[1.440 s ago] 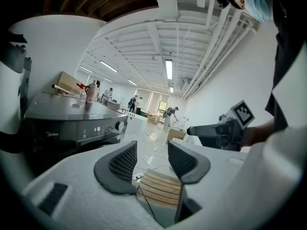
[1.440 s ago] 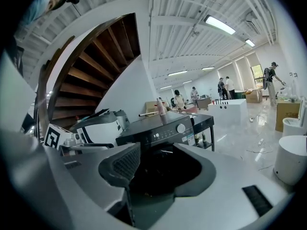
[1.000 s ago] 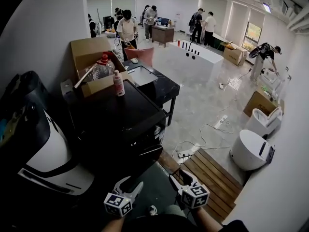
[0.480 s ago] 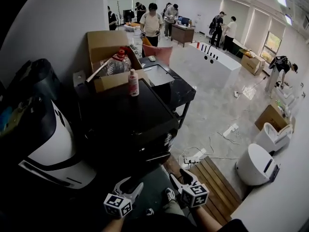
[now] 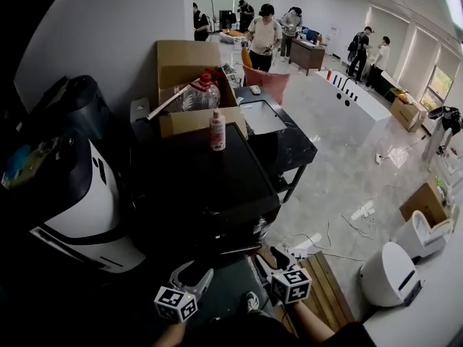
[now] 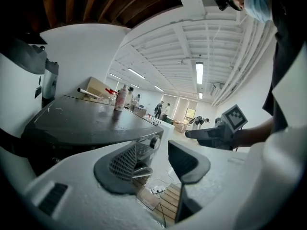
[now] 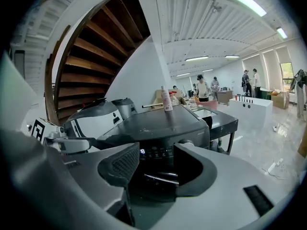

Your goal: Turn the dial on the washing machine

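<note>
The black washing machine (image 5: 195, 179) stands in front of me, its flat top bare except for a bottle. Its round silver dial (image 6: 154, 142) sits on the front control panel, which faces both grippers. In the right gripper view the dial (image 7: 186, 142) peeks out just above the right jaw. My left gripper (image 5: 194, 273) hovers low before the machine's front, open with nothing between its jaws. My right gripper (image 5: 264, 256) is beside it to the right, also open and empty, a short way off the panel. Neither gripper touches the machine.
A pink-and-white bottle (image 5: 217, 130) stands at the back of the machine's top. Behind it is a cardboard box (image 5: 189, 78) with a water jug (image 5: 204, 92). A white appliance (image 5: 79, 208) flanks the left, a black table (image 5: 286, 132) the right. Wooden decking (image 5: 318, 280) lies underfoot, and people work far back.
The head view has swung left, so the washing machine and box sit further right in frame. Both grippers keep the same low place, jaws unchanged.
</note>
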Demonstrator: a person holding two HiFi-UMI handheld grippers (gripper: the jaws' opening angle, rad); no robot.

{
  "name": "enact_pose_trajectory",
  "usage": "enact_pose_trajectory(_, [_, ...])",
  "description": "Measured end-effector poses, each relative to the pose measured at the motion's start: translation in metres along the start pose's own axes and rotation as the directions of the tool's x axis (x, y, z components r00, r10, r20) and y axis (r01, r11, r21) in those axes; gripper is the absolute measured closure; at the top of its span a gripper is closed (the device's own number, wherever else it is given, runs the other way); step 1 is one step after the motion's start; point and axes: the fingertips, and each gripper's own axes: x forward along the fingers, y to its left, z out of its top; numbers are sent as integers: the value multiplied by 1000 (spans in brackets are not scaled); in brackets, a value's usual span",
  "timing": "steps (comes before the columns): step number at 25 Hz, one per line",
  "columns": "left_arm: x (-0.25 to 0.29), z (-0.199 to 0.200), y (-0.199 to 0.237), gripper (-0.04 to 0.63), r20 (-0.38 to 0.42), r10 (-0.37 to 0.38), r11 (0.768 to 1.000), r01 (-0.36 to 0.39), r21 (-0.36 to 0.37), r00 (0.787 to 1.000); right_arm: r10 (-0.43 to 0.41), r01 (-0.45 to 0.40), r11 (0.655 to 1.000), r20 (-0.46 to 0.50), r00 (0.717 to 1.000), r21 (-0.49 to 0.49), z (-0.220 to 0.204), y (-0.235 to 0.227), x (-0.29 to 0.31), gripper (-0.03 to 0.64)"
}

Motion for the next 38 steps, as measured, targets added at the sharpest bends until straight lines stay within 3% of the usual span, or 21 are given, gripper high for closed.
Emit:
enact_pose_trajectory(6, [12, 5, 4, 397, 30, 102, 995, -101, -21, 994, 33, -42, 987, -57, 998, -157, 14, -32, 39, 411])
enact_pose_trajectory(13, [20, 7, 0, 397, 60, 207, 978, -204, -48, 976, 65, -97, 964, -135, 989, -247, 9, -58, 70, 400])
enact_pose_trajectory(21, [22, -6, -7, 397, 62, 305, 950, -299, -83, 950, 81, -167, 908, -229, 970, -383, -12, -76, 103, 374])
enact_pose_trajectory(34, [36, -19, -7, 397, 38, 337, 937, -331, -109, 941, 113, -267, 827, -319, 941, -494, -41, -77, 137, 301])
enact_pose_trajectory(38, [40, -20, -7, 397, 34, 333, 938, -328, -111, 942, 94, -256, 831, -329, 940, -495, -45, -83, 138, 299])
